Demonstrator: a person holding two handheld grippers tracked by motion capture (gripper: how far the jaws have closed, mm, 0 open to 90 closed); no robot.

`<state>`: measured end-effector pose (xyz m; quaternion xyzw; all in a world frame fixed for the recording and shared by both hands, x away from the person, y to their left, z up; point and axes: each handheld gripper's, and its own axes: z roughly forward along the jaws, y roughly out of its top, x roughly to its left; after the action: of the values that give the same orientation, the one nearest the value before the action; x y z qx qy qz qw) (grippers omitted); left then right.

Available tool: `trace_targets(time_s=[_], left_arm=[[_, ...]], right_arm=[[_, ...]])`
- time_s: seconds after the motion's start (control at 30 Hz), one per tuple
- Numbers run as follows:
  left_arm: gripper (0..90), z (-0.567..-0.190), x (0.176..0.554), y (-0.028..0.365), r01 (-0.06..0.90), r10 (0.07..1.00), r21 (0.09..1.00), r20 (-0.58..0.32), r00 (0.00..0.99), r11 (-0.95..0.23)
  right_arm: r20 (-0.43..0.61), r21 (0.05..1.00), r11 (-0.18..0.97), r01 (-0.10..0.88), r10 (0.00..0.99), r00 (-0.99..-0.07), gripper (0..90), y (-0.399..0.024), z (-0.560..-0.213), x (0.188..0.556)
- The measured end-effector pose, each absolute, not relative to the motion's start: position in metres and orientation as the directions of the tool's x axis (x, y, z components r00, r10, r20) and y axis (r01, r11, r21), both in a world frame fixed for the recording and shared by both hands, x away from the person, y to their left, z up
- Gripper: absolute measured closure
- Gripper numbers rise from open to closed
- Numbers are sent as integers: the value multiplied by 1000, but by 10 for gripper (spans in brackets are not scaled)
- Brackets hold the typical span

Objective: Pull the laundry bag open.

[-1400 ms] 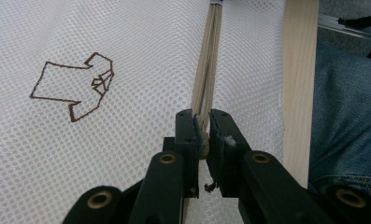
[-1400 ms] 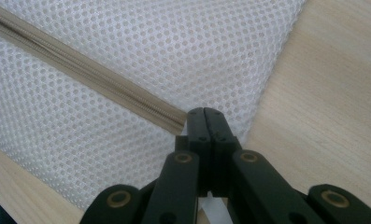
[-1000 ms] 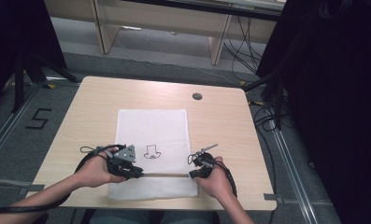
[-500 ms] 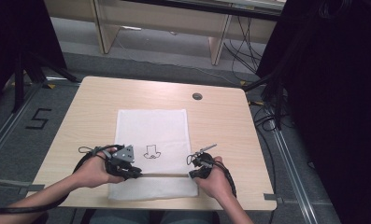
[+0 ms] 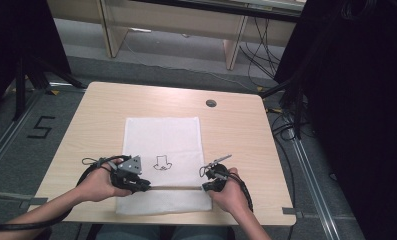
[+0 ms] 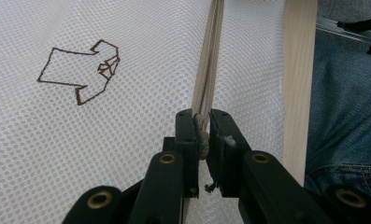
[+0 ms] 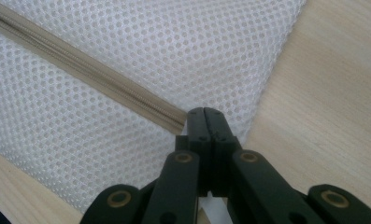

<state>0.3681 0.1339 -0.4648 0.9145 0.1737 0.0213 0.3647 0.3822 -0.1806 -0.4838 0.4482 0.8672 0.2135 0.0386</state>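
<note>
**High view: mesh bag pinned at both ends of its zipper**

High view, left to right: my left claw (image 5: 145,186) sits at the near left part of the white mesh bag (image 5: 162,140), closed on the zipper pull (image 6: 203,140); in the left gripper view the jaws stand a little apart with the pull pinched between them. The beige zipper (image 5: 173,188) runs straight across the bag's near end to my right claw (image 5: 206,187), which is clamped tight, jaws together, on the zipper's end at the bag's right edge.

I judge the bag light, limp and open-weave: it will bunch and slide if dragged, so the pull tab and the stiffer zipper tape are the right places to hold, one end anchored while the other is drawn. A small brown drawing (image 5: 161,162) marks the mesh.

The bag lies flat on a pale wooden table (image 5: 236,135), smooth and likely slippery under fabric. Beyond it: grey floor, cables, dark curtains on the right.
</note>
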Motion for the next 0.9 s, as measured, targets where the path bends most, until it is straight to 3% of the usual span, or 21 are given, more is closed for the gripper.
trace_targets(time_s=[0.9], left_arm=[[819,-467,364,154,327,359,677,-99,928,-659]], right_arm=[[111,411,525,745,783,-612,900,-181,-484,383]])
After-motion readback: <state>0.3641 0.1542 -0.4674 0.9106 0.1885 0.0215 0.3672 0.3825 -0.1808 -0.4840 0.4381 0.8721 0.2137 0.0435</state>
